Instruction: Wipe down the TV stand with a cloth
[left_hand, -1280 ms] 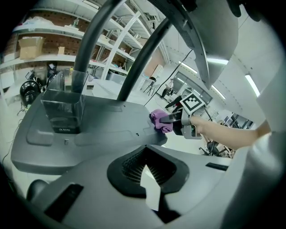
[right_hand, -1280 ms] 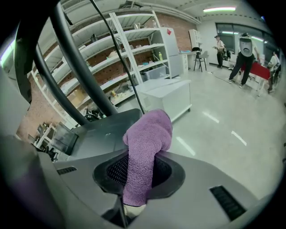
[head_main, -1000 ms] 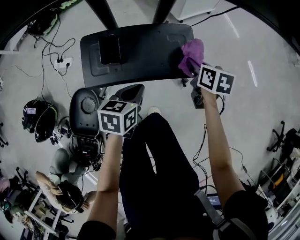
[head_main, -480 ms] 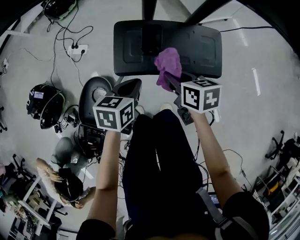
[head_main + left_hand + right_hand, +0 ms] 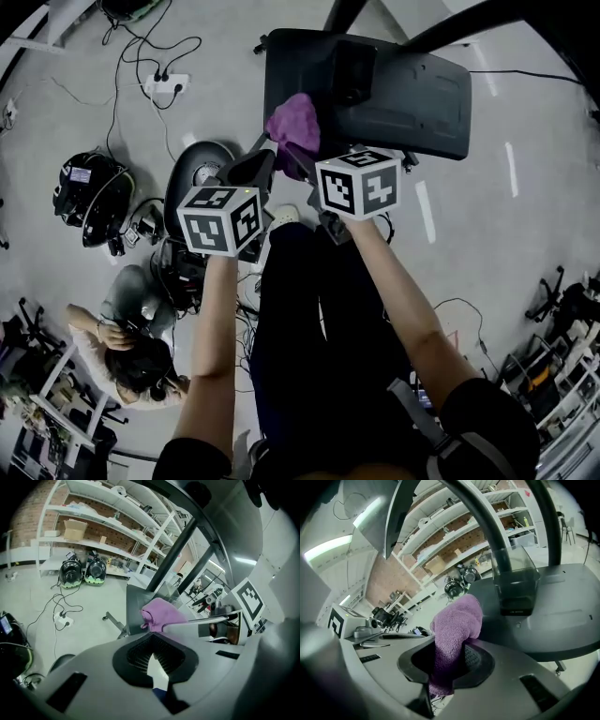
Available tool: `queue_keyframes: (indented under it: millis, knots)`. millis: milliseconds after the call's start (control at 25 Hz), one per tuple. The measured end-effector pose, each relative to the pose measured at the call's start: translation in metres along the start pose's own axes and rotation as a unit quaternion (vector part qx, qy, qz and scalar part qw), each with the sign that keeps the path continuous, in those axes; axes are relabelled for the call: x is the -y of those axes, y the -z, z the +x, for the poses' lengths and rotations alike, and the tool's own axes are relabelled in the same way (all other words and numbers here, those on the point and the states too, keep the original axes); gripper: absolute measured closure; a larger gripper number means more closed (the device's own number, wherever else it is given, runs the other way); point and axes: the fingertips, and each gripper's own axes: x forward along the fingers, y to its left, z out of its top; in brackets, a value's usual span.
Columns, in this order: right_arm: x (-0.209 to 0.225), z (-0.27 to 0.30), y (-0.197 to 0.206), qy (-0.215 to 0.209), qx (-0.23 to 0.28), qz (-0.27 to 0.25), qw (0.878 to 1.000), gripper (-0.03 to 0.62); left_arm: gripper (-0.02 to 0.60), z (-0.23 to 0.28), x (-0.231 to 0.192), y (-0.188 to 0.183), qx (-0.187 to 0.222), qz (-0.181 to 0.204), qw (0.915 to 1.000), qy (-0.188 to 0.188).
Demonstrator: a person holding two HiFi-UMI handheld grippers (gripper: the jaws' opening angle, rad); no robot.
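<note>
Right gripper (image 5: 298, 157) and purple cloth (image 5: 293, 122) are now sitting at the left edge of the TV stand base (image 5: 412, 89), having swept over from its right end a second ago. Nearest the head camera, both forearms are reaching out over the person's dark trousers (image 5: 319, 337). Left gripper (image 5: 255, 171) is hanging just left of the right one, short of the base, its jaws meeting at the tips with nothing between them (image 5: 154, 660). Right gripper's jaws are pinching the cloth (image 5: 454, 634), which is bunching up out of them and pressing against the base's near left rim. A dark box (image 5: 515, 585) is sitting on the base at the foot of the post. Farther out, cables and a power strip (image 5: 167, 82) are lying on the grey floor, with helmets (image 5: 89, 197) to the left.
</note>
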Motion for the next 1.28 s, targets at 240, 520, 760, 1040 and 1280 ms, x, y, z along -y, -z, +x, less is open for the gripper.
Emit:
queue_keyframes:
  millis: [240,520,760,1040,1280]
  knots:
    - [0.009,0.033,0.003,0.037,-0.008,0.008,0.999,0.503,0.577,-0.002,-0.025,-0.003,0.000,-0.008,1.0000,-0.005]
    - [0.027,0.036,0.002,0.072,-0.005,0.010,0.997,0.502,0.577,0.002,-0.027,0.000,-0.007,-0.011,0.9999,0.002]
    - [0.028,0.036,0.001,0.078,-0.005,0.002,0.997,0.455,0.577,0.007,-0.024,0.001,-0.013,-0.012,0.9998,0.009]
    - [0.032,0.032,-0.002,0.100,0.003,-0.013,0.995,0.422,0.577,0.010,-0.021,-0.002,-0.015,-0.010,0.9997,0.015]
    - [0.041,0.029,0.001,0.106,0.007,0.016,0.994,0.447,0.577,0.012,-0.019,0.002,-0.020,-0.009,0.9996,0.018]
